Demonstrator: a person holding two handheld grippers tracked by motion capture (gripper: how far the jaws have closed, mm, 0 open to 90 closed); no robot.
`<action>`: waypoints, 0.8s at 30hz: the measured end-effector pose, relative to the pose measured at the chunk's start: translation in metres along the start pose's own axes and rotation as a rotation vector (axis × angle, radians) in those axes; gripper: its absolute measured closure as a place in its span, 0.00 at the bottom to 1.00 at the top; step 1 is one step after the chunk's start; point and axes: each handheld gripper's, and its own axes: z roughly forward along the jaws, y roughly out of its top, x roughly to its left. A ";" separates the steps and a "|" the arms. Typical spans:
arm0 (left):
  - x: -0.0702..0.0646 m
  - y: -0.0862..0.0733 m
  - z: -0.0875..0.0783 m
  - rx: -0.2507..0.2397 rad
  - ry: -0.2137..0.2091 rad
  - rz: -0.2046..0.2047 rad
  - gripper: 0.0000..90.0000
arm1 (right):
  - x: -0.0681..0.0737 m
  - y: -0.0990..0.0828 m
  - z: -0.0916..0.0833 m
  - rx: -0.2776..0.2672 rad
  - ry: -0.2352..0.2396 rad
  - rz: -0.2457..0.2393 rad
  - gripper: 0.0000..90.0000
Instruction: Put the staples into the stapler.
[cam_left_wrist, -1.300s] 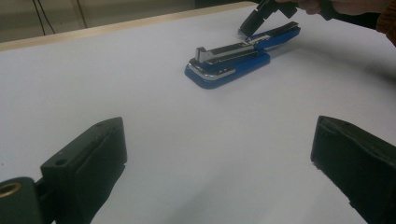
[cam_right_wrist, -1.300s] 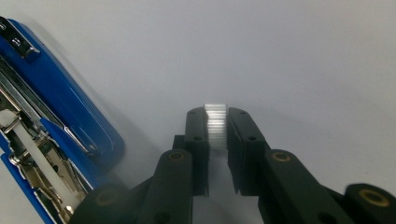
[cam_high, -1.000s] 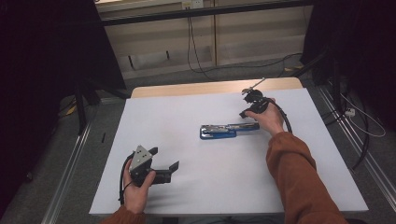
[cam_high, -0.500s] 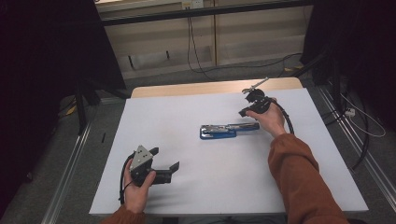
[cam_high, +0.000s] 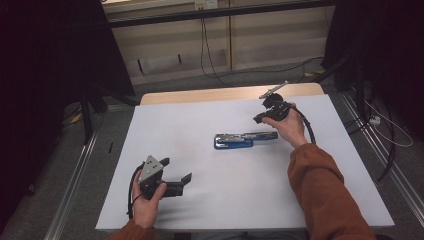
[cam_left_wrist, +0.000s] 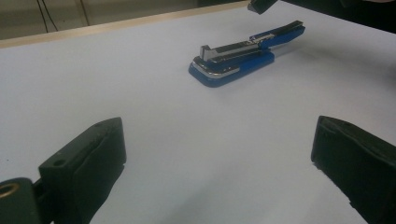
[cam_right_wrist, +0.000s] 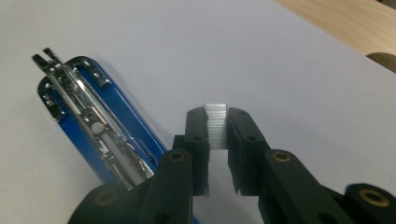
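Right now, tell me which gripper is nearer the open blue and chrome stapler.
Right. The right gripper, clamped on a strip of staples, hovers by the blue and chrome stapler. The left gripper rests open, well apart, near the table's front edge.

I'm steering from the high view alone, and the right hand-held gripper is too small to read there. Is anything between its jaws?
Observer: Yes. The right gripper view shows the right hand-held gripper shut on a strip of staples, a small silver ridged block.
Operator: Is the stapler open for loading?
Observer: The blue stapler lies opened out, its metal channel facing up just beside those jaws.
Operator: And the other hand?
Observer: In the left gripper view the left hand-held gripper has its jaws wide apart with nothing between them, low over the white table, pointing toward the stapler.
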 end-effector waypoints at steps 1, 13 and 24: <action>0.000 0.000 0.000 0.000 0.000 0.000 0.04 | 0.000 0.000 0.000 0.000 0.000 0.000 0.88; 0.002 0.000 0.001 -0.005 0.000 -0.006 0.04 | 0.017 0.008 -0.007 -0.036 0.064 -0.055 0.88; 0.001 0.000 0.001 -0.003 -0.003 0.000 0.04 | 0.024 0.011 -0.010 -0.041 0.116 -0.089 0.88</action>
